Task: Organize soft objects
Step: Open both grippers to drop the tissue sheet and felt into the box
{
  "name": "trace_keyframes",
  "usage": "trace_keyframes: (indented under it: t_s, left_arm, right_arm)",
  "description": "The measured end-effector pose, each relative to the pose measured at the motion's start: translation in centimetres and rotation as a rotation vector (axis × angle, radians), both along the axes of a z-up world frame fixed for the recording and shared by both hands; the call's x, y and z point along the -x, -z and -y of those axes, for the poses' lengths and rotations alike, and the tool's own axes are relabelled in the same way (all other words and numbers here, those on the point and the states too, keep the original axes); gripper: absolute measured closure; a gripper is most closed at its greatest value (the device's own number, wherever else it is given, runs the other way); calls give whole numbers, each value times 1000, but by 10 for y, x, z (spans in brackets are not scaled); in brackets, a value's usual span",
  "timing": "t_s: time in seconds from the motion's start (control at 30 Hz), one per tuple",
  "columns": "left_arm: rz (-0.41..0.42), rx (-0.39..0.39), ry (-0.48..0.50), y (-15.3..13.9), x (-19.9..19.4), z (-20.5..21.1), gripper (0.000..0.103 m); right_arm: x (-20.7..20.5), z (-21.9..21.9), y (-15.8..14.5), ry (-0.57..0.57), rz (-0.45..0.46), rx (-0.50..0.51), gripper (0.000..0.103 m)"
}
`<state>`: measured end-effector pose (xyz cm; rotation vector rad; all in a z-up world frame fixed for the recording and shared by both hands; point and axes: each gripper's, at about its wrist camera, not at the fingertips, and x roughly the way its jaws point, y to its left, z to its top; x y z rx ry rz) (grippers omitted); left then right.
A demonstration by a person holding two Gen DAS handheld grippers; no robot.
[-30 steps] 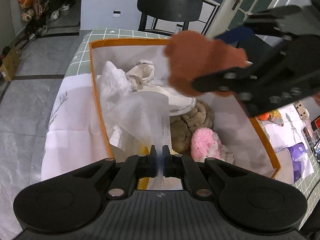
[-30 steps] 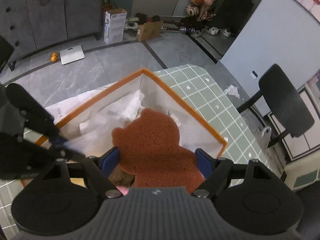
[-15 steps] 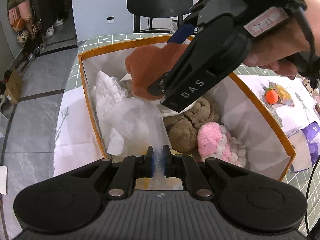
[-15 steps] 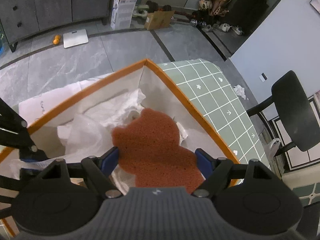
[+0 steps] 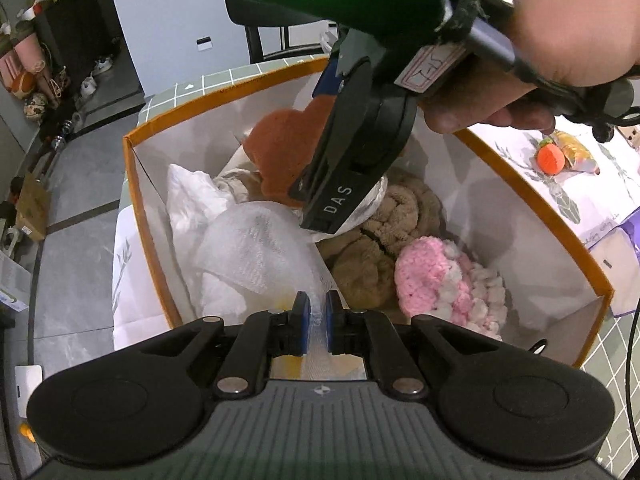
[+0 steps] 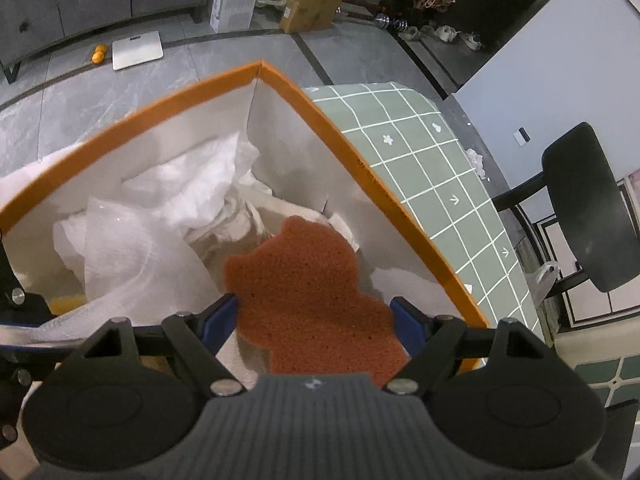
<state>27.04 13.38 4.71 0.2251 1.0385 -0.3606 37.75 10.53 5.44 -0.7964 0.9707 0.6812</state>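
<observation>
Through the left wrist view, I am pinching the foam wrap in my left tool, jaws nearly together, holding it aside inside the orange-rimmed box. The brown towel and pink plush are already lying in there; a carrot toy is waiting on the table.

Through the right wrist view, my right tool is gripping the bear-shaped sponge with jaws wide, hanging over the box's far corner; there I am seeing little free room.
</observation>
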Motion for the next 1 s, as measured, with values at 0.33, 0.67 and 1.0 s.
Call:
trace_keyframes:
  t_s: [0.33, 0.67, 1.0]
  left_arm:
    - [12, -26, -10, 6, -4, 3, 72]
    - [56, -69, 16, -3, 8, 13, 35]
    - [98, -75, -14, -28, 31, 0, 30]
  right_arm:
    - [-3, -5, 17, -7, 4, 12, 12]
    - [-1, 7, 13, -1, 12, 9, 8]
    - [24, 24, -20, 13, 46, -27, 8]
